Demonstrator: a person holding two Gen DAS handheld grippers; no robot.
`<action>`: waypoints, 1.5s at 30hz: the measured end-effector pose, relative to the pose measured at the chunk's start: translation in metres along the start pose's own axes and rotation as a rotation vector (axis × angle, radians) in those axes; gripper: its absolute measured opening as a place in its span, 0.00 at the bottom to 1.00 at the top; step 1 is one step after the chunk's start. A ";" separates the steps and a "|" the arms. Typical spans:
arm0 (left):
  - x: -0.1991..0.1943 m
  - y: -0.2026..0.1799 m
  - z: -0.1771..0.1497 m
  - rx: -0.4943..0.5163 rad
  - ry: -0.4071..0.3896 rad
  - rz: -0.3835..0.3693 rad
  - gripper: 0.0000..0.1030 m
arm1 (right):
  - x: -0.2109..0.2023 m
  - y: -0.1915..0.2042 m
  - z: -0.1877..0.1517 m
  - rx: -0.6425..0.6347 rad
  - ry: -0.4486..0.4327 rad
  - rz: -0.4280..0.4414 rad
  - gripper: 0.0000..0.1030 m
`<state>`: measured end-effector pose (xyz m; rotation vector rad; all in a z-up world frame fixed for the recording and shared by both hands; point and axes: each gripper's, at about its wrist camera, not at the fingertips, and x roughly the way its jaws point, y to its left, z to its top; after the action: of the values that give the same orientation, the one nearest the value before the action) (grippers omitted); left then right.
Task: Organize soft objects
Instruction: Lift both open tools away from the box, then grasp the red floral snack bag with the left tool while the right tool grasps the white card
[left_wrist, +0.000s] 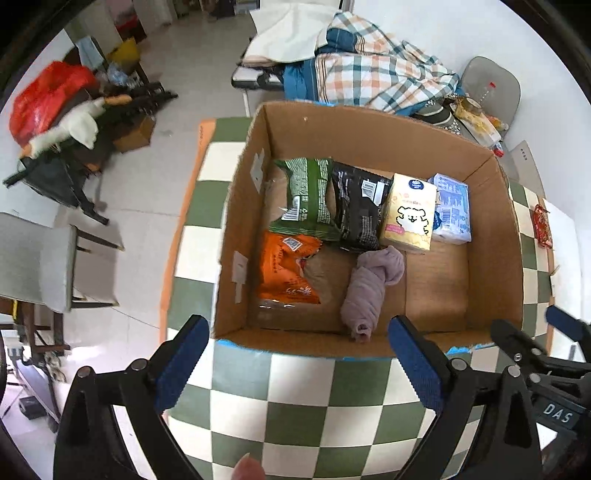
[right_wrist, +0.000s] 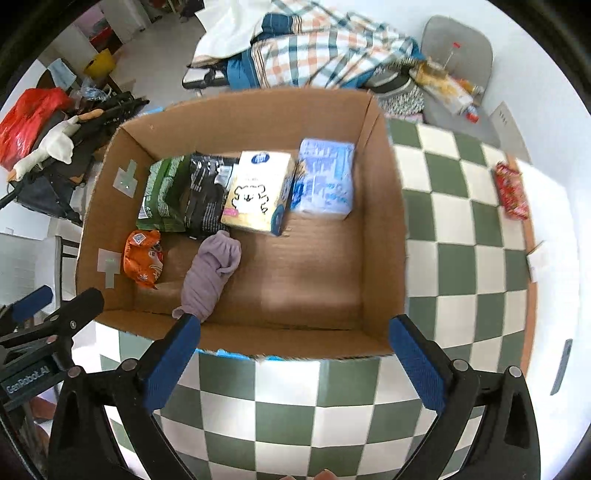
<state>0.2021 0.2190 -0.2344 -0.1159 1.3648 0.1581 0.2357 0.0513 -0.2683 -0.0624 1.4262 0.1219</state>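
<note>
While both grippers hover with jaws spread wide and holding nothing, the left gripper (left_wrist: 297, 363) and right gripper (right_wrist: 293, 363) face an open cardboard box (left_wrist: 369, 127) on a green-and-white checkered tablecloth (right_wrist: 454, 229). Just beyond the left gripper's jaws, one rolled mauve cloth (left_wrist: 369, 288) lies lengthwise, pointing away. Farther ahead sit three snack bags: orange (left_wrist: 286, 269), green (left_wrist: 306, 197), black (left_wrist: 356, 206). Two tissue packs, yellow (left_wrist: 408, 214) and blue (left_wrist: 452, 208), stand alongside. One red packet (right_wrist: 511, 192) lies outside, right of the right jaws.
</note>
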 end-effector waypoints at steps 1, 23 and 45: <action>-0.005 0.000 -0.003 0.001 -0.010 0.001 0.97 | -0.005 0.000 -0.002 -0.005 -0.008 -0.009 1.00; -0.114 -0.044 -0.023 0.086 -0.148 -0.029 0.97 | -0.121 -0.046 -0.056 0.071 -0.123 0.150 1.00; 0.056 -0.463 0.122 0.508 0.249 -0.125 0.96 | 0.001 -0.476 -0.012 0.719 -0.010 0.062 1.00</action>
<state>0.4137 -0.2124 -0.2691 0.2119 1.6008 -0.3185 0.2822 -0.4224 -0.2857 0.5723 1.3903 -0.3419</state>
